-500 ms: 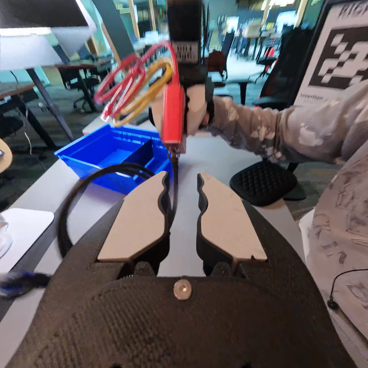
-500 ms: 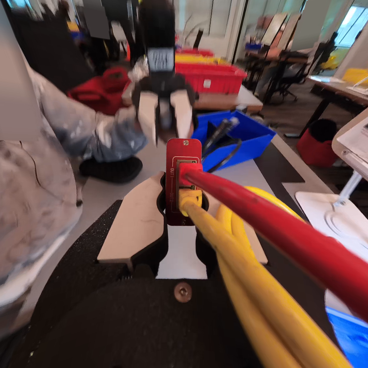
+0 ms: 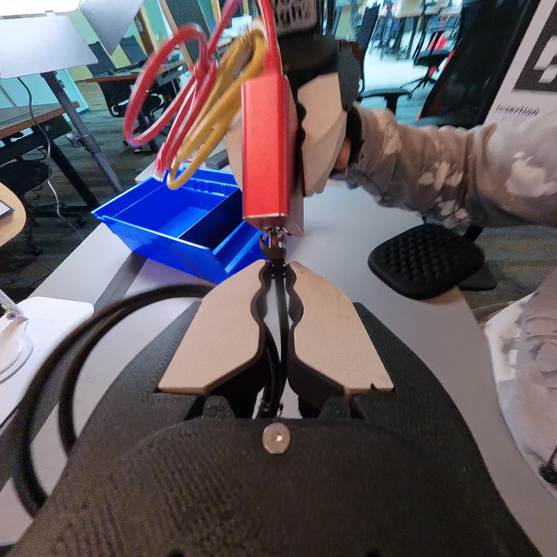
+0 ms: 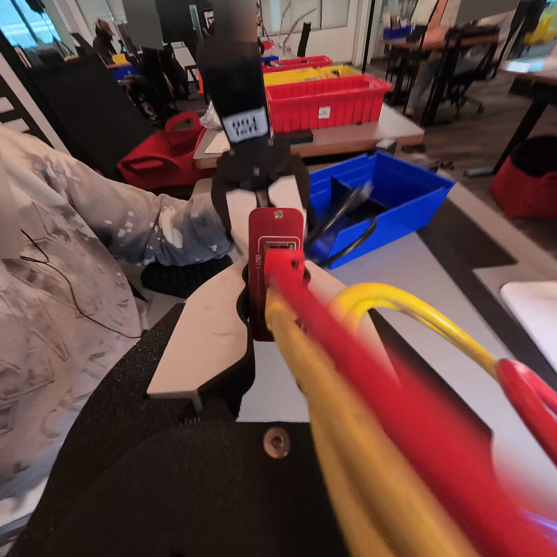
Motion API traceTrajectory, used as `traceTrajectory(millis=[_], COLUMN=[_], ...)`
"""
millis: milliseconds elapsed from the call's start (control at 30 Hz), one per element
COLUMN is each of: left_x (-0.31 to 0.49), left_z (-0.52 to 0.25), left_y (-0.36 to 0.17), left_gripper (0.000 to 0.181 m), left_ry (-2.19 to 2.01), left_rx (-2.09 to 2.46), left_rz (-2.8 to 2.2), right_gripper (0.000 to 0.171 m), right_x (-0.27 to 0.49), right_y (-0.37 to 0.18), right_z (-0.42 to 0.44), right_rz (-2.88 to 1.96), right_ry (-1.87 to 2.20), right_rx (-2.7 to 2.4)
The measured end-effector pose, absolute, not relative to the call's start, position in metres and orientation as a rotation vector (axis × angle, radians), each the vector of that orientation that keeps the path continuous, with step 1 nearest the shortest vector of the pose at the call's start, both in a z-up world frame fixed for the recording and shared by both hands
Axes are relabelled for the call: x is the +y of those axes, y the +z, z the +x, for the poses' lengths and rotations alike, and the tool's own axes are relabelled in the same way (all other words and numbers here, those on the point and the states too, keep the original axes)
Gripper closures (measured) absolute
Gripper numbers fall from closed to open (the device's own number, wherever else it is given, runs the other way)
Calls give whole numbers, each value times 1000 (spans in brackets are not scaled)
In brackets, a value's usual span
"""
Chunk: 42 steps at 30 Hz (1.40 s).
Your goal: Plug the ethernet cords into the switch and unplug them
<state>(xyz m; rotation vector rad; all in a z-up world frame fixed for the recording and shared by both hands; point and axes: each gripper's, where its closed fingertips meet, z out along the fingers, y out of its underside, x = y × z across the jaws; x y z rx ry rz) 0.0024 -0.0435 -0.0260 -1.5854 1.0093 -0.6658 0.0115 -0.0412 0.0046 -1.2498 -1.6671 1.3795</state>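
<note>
Table [image 3: 346,241] under me is grey, with a blue bin [image 3: 168,223]; desks stand behind. My left gripper [image 3: 278,265] pinches the black cord [image 3: 281,316]. My right gripper [image 4: 275,271] squeezes the red switch [image 4: 275,229], held up.

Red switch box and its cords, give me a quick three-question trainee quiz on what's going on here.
1. True or false: the right gripper holds the red switch.
2. Which cord does the left gripper pinch: A yellow, B black, C red?
3. Fill in: behind the switch sits a ____ bin.

Key: 1 true. 2 B, the black cord, its plug at the switch's lower port. 3 blue.
</note>
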Motion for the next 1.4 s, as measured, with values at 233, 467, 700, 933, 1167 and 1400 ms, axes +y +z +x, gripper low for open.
traceTrajectory(millis=[233, 467, 700, 933, 1167, 1400], left_x=[-43, -59, -59, -55, -57, -44], left_z=[-2, -16, 15, 14, 19, -8], left_y=[-36, 3, -13, 15, 17, 20], left_gripper=[156, 141, 154, 155, 156, 145], left_ry=[-453, -718, -786, -1099, -1153, -807], left_rx=[1134, 988, 1025, 775, 738, 754], left_rz=[-1677, -1567, -1536, -1287, -1231, -1409], right_gripper=[142, 143, 143, 119, 140, 142], right_x=[-41, -52, -65, -51, -47, -5], right_y=[10, 4, 9, 37, 25, 43], right_z=[4, -1, -10, 2, 20, 59], right_rz=[-1261, -1341, -1344, -1335, -1375, -1499], right_ry=[1253, 1100, 1000, 981, 1115, 654], right_rx=[-1677, -1816, -1821, -1595, -1514, -1666])
